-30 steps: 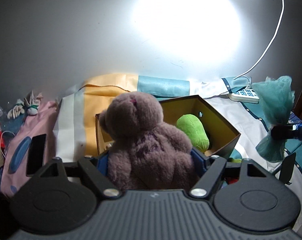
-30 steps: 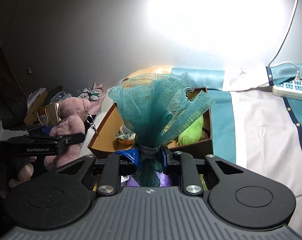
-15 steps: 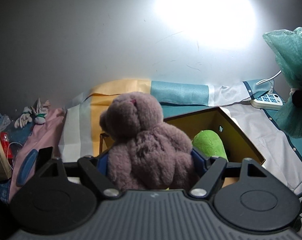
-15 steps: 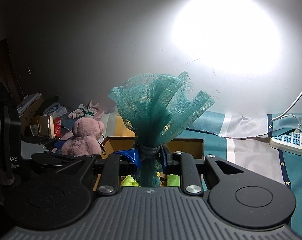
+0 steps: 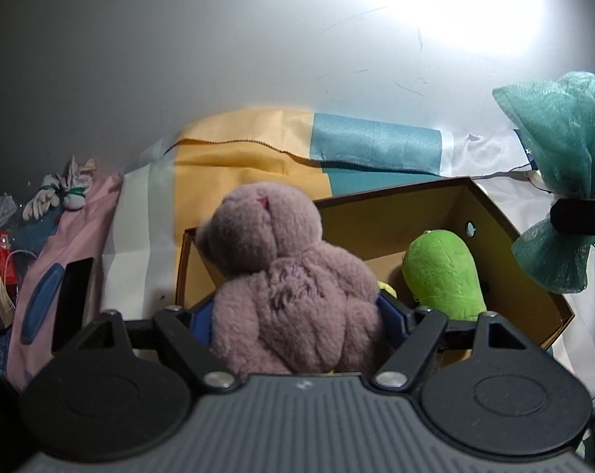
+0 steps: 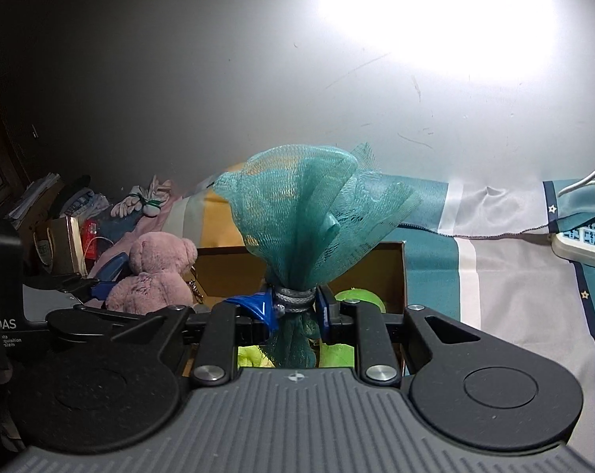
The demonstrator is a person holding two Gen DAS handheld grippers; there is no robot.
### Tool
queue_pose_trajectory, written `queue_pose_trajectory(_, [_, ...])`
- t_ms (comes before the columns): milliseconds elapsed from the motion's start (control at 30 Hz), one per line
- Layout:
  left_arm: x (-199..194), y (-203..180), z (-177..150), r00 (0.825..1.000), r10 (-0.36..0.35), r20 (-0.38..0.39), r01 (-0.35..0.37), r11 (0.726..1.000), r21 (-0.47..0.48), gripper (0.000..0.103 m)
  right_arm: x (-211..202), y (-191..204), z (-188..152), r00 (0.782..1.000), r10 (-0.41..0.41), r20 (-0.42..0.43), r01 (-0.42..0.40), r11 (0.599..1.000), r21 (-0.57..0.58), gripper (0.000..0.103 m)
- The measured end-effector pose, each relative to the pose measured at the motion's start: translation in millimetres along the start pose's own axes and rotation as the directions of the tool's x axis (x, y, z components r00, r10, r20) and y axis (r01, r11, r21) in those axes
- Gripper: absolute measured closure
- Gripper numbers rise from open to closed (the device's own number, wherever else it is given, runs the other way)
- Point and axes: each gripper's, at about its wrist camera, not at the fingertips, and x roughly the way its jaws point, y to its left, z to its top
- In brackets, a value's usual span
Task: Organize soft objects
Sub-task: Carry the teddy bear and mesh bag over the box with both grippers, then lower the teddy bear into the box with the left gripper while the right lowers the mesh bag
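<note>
Left claw (image 5: 297, 315) tilted down over box (image 5: 534, 260), clamping plush bear (image 5: 289, 276); right claw (image 6: 293, 307) pinching teal mesh bundle (image 6: 309, 220).

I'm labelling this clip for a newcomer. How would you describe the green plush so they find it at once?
Look for the open brown cardboard box on the striped bedsheet. The green plush lies inside, by the right wall with the round hole. It is the only bright lime toy, unlike the mauve teddy bear and the teal mesh bundle.

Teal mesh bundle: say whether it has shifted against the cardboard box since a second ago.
Yes. In the left wrist view the teal mesh bundle now hangs higher and nearer the cardboard box, at its right wall instead of further right.
</note>
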Motion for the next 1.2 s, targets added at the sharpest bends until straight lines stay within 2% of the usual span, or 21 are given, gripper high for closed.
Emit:
queue_pose_trajectory(300, [44, 5, -9, 0.996, 0.013, -0.091, -0.013, 1.0, 0.0, 0.025, 41, -1, -18, 0.992, 0.021, -0.124, -0.016, 0.999, 0.042, 0.1])
queue_pose_trajectory(633, [70, 9, -18, 0.987, 0.008, -0.158, -0.007, 1.0, 0.01, 0.023, 73, 5, -31, 0.973, 0.041, -0.228, -0.028, 0.998, 0.059, 0.095])
queue_pose_trajectory(867, [73, 11, -20, 0.986, 0.013, -0.165, -0.011, 1.0, 0.012, 0.018, 76, 2, -33, 0.971, 0.032, -0.238, -0.014, 0.997, 0.075, 0.095])
queue_pose_trajectory(1200, [52, 5, -12, 0.992, 0.044, -0.119, -0.04, 0.998, 0.039, 0.014, 54, 0, -29, 0.983, 0.031, -0.181, -0.011, 0.994, 0.108, 0.095])
